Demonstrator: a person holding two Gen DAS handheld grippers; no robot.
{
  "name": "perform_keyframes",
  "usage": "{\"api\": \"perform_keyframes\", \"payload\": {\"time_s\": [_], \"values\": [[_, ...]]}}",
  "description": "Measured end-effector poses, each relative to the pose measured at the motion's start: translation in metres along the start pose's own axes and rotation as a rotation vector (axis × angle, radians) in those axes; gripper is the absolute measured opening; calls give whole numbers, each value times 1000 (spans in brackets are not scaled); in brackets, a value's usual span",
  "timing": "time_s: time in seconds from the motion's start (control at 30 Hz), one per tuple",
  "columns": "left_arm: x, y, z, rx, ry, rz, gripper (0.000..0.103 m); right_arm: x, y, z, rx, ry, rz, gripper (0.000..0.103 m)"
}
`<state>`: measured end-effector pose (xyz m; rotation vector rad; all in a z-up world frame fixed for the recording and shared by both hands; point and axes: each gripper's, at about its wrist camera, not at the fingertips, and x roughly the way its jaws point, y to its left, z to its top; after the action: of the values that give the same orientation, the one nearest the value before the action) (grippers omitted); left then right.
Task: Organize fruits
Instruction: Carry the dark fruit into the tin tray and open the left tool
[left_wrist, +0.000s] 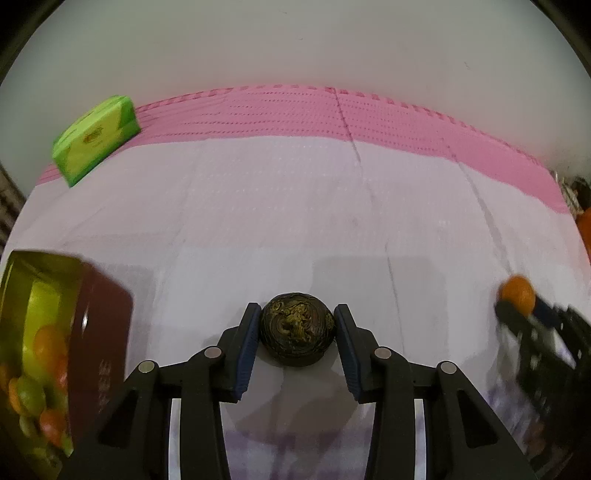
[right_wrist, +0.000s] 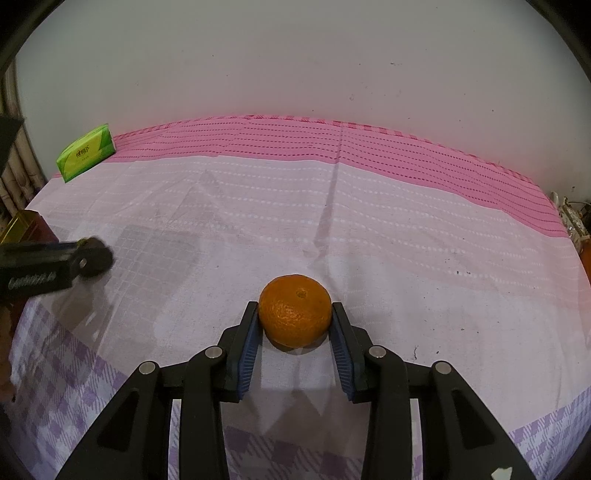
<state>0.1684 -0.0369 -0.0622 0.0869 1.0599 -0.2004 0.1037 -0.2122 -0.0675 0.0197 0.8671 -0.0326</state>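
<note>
- At the bench's left edge sits a dark red tin (left_wrist: 107, 332) with a gold-lined inside; the round orange and green shapes in it look like fruit, or their reflection in the shiny lining, but blur keeps me from telling which. It is cut off by the frame.
- Near the far-left corner, at the pink border of the cloth (right_wrist: 369, 236), lies a green box (right_wrist: 85, 153), well apart from everything else.
- The left gripper (left_wrist: 297, 332) has its jaws pressed against both sides of a dark round fruit (left_wrist: 297, 328), brownish with a greenish knot facing the camera. The fruit is round, so no long axis matters. Whether it rests on the cloth or is lifted I cannot tell.
- The tin lies to the left of this gripper, near it; if it is the goal, the left hand is much the nearer one.
- The right gripper (right_wrist: 294, 325) has its jaws closed against an orange mandarin (right_wrist: 294, 315), over the middle of the bench toward the near edge.
- At the far right edge something orange (left_wrist: 585, 229) is cut off, unidentifiable.
</note>
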Motion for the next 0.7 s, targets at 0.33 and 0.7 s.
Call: {"api": "perform_keyframes", "payload": {"time_s": [0.33, 0.7], "values": [[-28, 9, -34, 37, 36, 45, 41, 0, 0, 0, 0, 0, 0, 35], [-94, 61, -43, -51, -48, 34, 41, 0, -1, 0, 0, 0, 0, 35]]}}
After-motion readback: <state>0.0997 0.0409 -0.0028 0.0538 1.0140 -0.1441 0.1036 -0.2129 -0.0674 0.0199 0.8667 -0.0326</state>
